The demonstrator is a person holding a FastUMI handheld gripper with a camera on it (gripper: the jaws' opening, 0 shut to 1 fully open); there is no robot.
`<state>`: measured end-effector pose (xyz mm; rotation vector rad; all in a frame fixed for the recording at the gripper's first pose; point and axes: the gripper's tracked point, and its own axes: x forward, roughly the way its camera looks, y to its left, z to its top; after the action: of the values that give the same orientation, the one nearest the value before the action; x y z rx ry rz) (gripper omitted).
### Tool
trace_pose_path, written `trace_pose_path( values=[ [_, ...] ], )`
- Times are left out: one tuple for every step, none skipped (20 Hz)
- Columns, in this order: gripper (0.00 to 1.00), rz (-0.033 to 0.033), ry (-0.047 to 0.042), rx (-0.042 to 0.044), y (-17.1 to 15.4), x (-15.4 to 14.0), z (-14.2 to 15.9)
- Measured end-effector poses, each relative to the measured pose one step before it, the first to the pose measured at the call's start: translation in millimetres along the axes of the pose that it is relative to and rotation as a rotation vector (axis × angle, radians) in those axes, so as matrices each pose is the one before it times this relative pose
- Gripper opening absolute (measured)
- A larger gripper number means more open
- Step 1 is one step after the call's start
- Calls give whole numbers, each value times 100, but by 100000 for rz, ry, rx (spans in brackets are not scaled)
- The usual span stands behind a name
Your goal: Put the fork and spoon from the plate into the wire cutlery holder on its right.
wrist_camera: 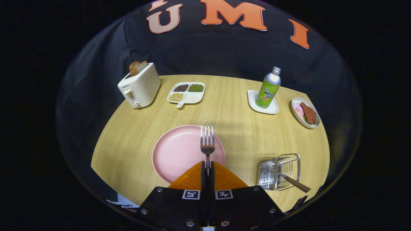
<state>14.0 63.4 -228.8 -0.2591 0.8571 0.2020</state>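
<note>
My gripper (207, 166) is shut on the handle of a metal fork (207, 141), both orange fingers pressing on it. The fork points forward, tines away from me, and is lifted above the pink plate (175, 154). The plate has nothing lying on it. To the plate's right stands the wire cutlery holder (279, 171). A wooden handle (295, 183) sticks out of the holder toward me and to the right; the part inside the wires is hard to make out.
At the back of the round wooden table (237, 122) are a cream toaster (139, 86) with bread, a white divided dish of beans (187, 92), a green soda bottle (268, 88) on a white coaster, and a small bowl of food (305, 113).
</note>
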Motion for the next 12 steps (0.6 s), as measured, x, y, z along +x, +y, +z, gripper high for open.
trace_pose_path(
  values=[
    [3,-889,-249,315,-776,-407,131],
    [3,-561,197,-57,-805,-469,152],
    [3,-1140,224,-783,-977,-469,11],
    [3,-1860,342,-1914,-1077,-440,102],
    [3,-1390,915,-1878,-1017,-410,-166],
    [3,-287,1038,-577,-677,-417,-200],
    [3,61,1171,-128,-463,-361,-236],
    [3,-192,1392,-541,-561,-239,-307],
    [3,-608,1848,-1139,-686,-222,-532],
    [3,-872,1936,-2004,-677,-291,-524],
    [3,-722,1464,-1342,-555,-214,-480],
    [3,-406,1454,-1319,-513,-188,-391]
  ],
)
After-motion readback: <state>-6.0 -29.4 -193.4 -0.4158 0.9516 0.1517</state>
